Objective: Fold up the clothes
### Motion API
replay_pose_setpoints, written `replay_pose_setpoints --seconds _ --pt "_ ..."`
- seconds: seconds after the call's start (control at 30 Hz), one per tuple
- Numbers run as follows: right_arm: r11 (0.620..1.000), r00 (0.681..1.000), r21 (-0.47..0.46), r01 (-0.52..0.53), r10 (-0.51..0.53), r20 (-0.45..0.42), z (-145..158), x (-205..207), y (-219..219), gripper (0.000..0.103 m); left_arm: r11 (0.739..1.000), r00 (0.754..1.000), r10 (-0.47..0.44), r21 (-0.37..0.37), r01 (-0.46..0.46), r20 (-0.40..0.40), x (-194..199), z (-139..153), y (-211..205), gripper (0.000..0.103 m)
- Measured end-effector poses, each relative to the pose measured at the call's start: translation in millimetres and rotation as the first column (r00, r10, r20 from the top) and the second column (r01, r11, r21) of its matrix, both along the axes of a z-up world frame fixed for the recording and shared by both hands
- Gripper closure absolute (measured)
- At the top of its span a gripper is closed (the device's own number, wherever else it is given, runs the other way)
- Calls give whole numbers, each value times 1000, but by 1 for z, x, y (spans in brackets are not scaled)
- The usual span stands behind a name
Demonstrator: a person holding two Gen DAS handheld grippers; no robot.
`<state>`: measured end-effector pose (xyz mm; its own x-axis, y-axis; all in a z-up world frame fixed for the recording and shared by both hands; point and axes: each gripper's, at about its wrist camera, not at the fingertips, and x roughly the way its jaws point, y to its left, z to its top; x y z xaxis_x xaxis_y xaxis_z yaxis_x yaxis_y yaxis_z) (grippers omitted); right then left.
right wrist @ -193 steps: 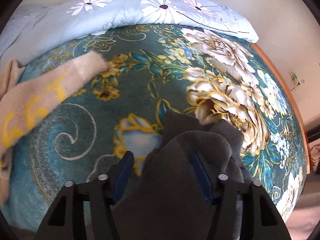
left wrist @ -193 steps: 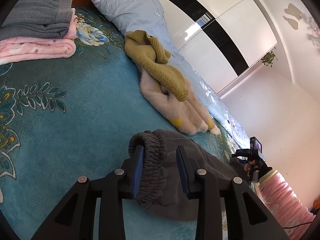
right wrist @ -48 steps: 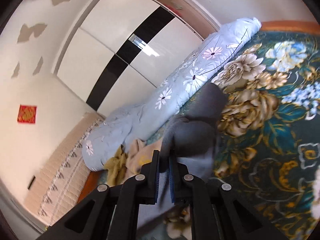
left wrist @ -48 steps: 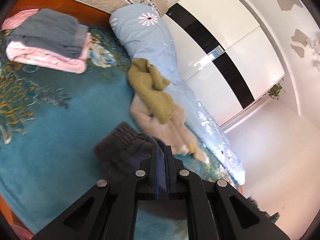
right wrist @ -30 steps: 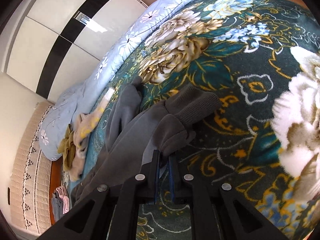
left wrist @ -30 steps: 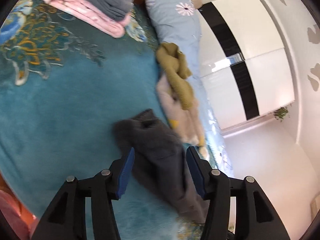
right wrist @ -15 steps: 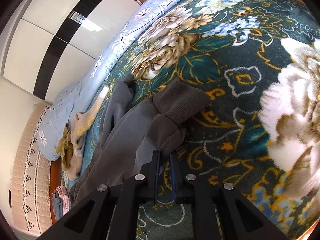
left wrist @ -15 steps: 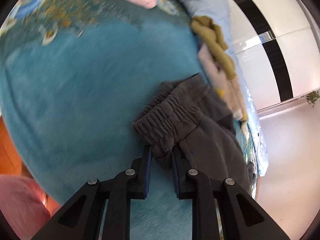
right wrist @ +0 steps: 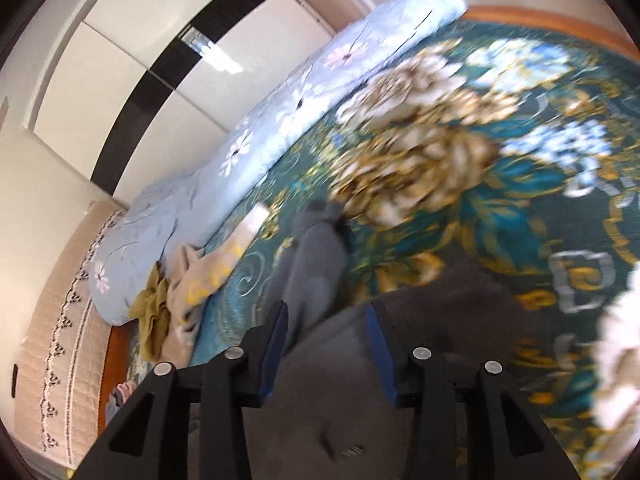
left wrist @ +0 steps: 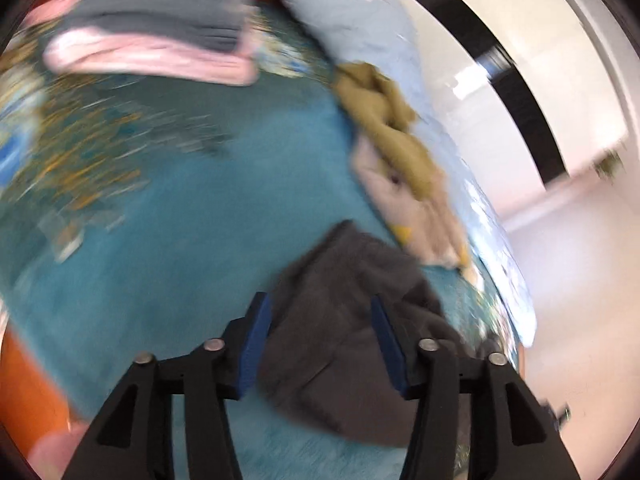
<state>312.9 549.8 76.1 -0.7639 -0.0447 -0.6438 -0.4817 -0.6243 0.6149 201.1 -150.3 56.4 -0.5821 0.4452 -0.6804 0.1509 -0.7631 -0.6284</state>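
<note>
**Both tools spread wide over the grey trousers**

Big picture first: the bed point(left wrist: 168, 264), covered in a teal floral blanket, fills the ground ahead of both tools. Along its far edge runs the pale blue quilt point(right wrist: 208, 184), and behind that the white wardrobe with its black stripe point(right wrist: 132, 92).

The left wrist view is heavily blurred, but it gives what the right view barely catches: a folded stack point(left wrist: 152, 40) of grey on pink, far ahead and to the left of the left tool point(left wrist: 320, 316). Ahead and to the right of that tool lies a heap, an olive sweater point(left wrist: 388, 128) over a cream garment point(left wrist: 424, 216).

The right wrist view offers its own extra: the big cream and gold flowers point(right wrist: 412, 148) of the blanket, ahead and to the right of the right tool point(right wrist: 326, 320), and the padded headboard point(right wrist: 64, 320) far off to its left.

Now the grey trousers point(left wrist: 344, 344). In the left view they lie flat on the bed directly ahead of and beneath the left tool, showing between its blue pads, which have just been opening and stand clear of the cloth. Same story on the right: its jaws have just been opening too, with the grey fabric spread under and between them, no pinch, one leg running away ahead of the tool.
</note>
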Motion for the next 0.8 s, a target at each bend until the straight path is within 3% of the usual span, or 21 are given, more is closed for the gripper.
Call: replay_pose_setpoints --seconds 0.1,0.2,0.4,0.47,0.53,0.63,0.8 --pt "997 999 -74 -29 31 23 -16 -42 -12 59 993 992 -81 -77 88 99 -55 -10 22 48" --pt "996 997 -90 -8 15 77 -29 -70 -16 59 971 967 -184 -122 206 174 -100 -24 44 48" --pt "997 991 -73 -19 28 132 -41 -101 -15 57 959 940 -272 -16 282 206 -156 -56 56 50" --pt "997 990 -79 -15 26 136 -43 -104 -12 58 959 939 -284 42 282 195 -159 -61 55 59" --pt "997 990 -78 -10 20 138 -45 -106 -10 60 950 940 -312 72 305 141 -155 -56 55 60" --pt "998 988 -58 0 9 153 -47 -111 -9 72 936 935 -341 120 330 92 -150 -53 50 64" --pt "999 986 -38 10 -3 168 -46 -122 -15 91 955 944 -288 121 271 159 -150 -75 52 65"
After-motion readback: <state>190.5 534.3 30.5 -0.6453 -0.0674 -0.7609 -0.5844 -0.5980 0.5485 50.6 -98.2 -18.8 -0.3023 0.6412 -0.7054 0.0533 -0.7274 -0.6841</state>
